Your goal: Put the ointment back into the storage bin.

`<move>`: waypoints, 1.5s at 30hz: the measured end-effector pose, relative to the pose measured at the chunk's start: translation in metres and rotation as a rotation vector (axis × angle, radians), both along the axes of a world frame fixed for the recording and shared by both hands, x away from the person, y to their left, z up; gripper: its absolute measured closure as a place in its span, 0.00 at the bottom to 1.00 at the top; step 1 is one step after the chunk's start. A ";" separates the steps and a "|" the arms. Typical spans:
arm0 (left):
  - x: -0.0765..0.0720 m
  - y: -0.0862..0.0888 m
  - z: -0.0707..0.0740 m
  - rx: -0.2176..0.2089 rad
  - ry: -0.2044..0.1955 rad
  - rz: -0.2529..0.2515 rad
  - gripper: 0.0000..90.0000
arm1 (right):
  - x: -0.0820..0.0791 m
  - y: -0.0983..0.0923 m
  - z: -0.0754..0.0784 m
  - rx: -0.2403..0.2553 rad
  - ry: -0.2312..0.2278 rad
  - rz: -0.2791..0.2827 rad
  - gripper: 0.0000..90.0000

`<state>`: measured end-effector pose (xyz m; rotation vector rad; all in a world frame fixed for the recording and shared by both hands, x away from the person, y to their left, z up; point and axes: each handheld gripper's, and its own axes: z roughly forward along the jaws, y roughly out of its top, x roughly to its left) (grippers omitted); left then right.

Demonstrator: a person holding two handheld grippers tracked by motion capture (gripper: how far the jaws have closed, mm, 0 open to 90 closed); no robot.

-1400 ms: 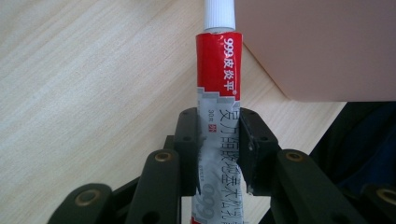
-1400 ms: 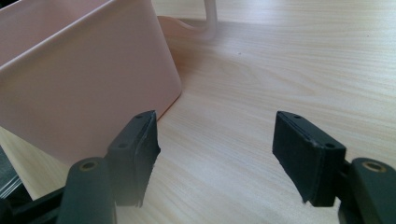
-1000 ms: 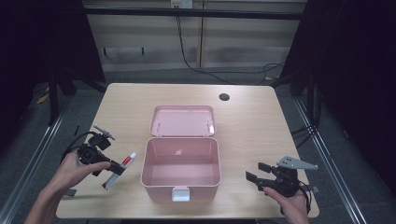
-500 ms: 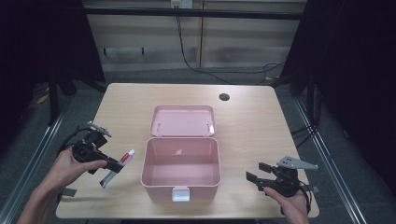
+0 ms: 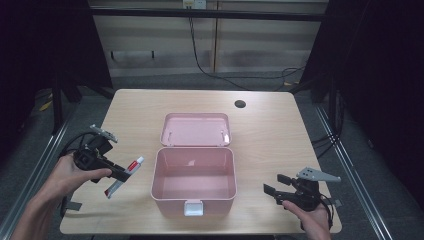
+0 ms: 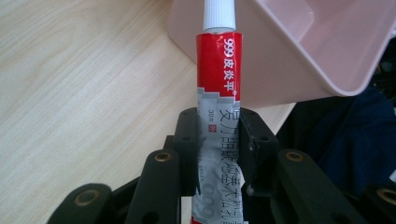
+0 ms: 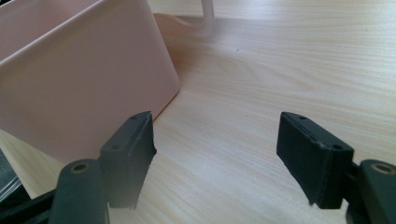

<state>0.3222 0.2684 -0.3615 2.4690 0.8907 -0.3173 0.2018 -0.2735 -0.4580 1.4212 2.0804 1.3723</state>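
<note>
A red and grey ointment tube (image 6: 218, 116) is clamped between the closed jaws of the left gripper (image 5: 114, 172), just left of the open pink box (image 5: 194, 181), cap toward it. The right gripper (image 5: 276, 186) is held with jaws spread and empty, right of the box, above the wooden table (image 5: 270, 135).

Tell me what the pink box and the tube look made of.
Pink box: likely moulded plastic, smooth with a faint sheen and rounded corners. Tube: glossy printed skin, creased where the left tongs squeeze it, so soft plastic or thin metal; ribbed white cap looks plastic.
</note>
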 end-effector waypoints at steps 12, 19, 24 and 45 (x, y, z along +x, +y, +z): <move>0.000 -0.005 0.017 0.002 -0.009 -0.018 0.79 | 0.000 0.000 0.000 0.000 0.000 0.001 0.30; -0.002 -0.012 0.027 0.008 -0.021 -0.038 0.79 | 0.000 0.000 0.000 0.003 0.000 0.001 0.30; -0.002 -0.020 0.031 0.008 -0.028 -0.067 0.79 | 0.000 0.000 0.000 0.000 0.001 0.002 0.30; 0.001 -0.060 0.052 0.035 -0.056 -0.143 0.79 | 0.000 0.000 0.000 -0.003 0.006 -0.001 0.30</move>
